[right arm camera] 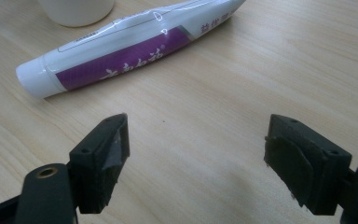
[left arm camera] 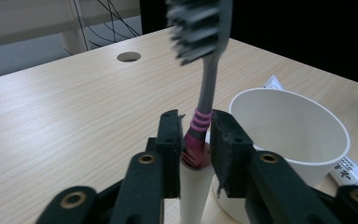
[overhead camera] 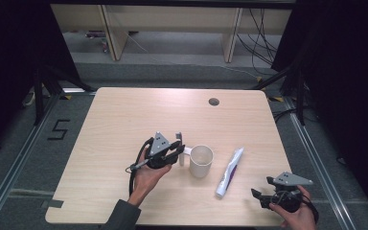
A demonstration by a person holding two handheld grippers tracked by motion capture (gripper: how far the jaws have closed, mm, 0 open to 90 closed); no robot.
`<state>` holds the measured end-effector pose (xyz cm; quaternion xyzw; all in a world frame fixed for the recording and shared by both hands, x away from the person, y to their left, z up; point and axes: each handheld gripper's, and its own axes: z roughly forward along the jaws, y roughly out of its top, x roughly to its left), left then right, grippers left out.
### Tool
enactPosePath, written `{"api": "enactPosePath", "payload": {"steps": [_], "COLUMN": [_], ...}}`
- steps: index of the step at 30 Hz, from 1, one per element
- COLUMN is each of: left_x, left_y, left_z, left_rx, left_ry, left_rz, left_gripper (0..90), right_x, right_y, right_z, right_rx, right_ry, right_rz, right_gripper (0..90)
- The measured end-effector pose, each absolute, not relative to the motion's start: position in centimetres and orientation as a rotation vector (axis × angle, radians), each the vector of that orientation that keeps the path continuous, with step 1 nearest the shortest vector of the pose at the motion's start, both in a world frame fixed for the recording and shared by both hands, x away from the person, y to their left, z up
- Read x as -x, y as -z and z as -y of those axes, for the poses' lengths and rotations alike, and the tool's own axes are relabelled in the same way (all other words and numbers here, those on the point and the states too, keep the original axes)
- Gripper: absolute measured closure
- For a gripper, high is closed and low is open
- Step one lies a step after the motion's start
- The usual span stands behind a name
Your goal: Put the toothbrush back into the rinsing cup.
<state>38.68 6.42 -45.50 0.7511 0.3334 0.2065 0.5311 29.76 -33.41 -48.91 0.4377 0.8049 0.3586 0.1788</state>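
We see the left gripper (left arm camera: 193, 140) pinching an upright toothbrush (left arm camera: 204, 93) beside a white cup (left arm camera: 298, 135); the right gripper (right arm camera: 196, 158), jaws spread, faces the toothpaste tube (right arm camera: 126, 46)

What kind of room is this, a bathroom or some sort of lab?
Probably a lab or recording studio, not a bathroom: a bare wooden table ringed by black curtains, loose cables on the floor behind, and a taped number 5 marking the station.

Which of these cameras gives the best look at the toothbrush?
The left gripper view: the toothbrush stands upright up close, bristles on top, its pink neck pinched by the left hand-held gripper. The high view shows it small beside the cup.
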Motion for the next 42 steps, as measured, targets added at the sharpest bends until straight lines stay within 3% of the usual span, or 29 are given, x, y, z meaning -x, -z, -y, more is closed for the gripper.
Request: {"api": "enactPosePath", "payload": {"steps": [4, 5, 6, 10, 28, 42], "left_x": [-38.5, -38.5, -38.5, -38.1, -33.7, -31.4], "left_y": [45.2, 45.1, 45.1, 44.7, 45.9, 47.4], "left_z": [-6.5, -6.6, -6.6, -7.3, -12.1, -13.0], "left_rx": [-1.777, -1.771, -1.771, -1.755, -1.848, -1.877], "left_ry": [-0.5, -0.507, -0.507, -0.503, -0.479, -0.455], "left_rz": [-0.824, -0.833, -0.833, -0.833, -0.906, -0.905], "left_gripper": [57.3, 47.2, 43.3, 38.6, 31.1, 28.6], "right_x": [-29.8, -29.8, -29.8, -29.7, -29.6, -29.7], "right_y": [48.9, 48.9, 48.9, 48.9, 49.0, 49.1], "right_z": [33.4, 33.4, 33.4, 33.4, 33.3, 33.5], "right_rx": [-1.235, -1.24, -1.24, -1.245, -1.308, -1.308], "right_ry": [-1.018, -1.011, -1.011, -1.015, -1.019, -1.018], "right_rz": [-2.27, -2.274, -2.274, -2.266, -2.264, -2.261], "right_gripper": [22.8, 22.8, 22.8, 22.7, 22.8, 22.8]}}
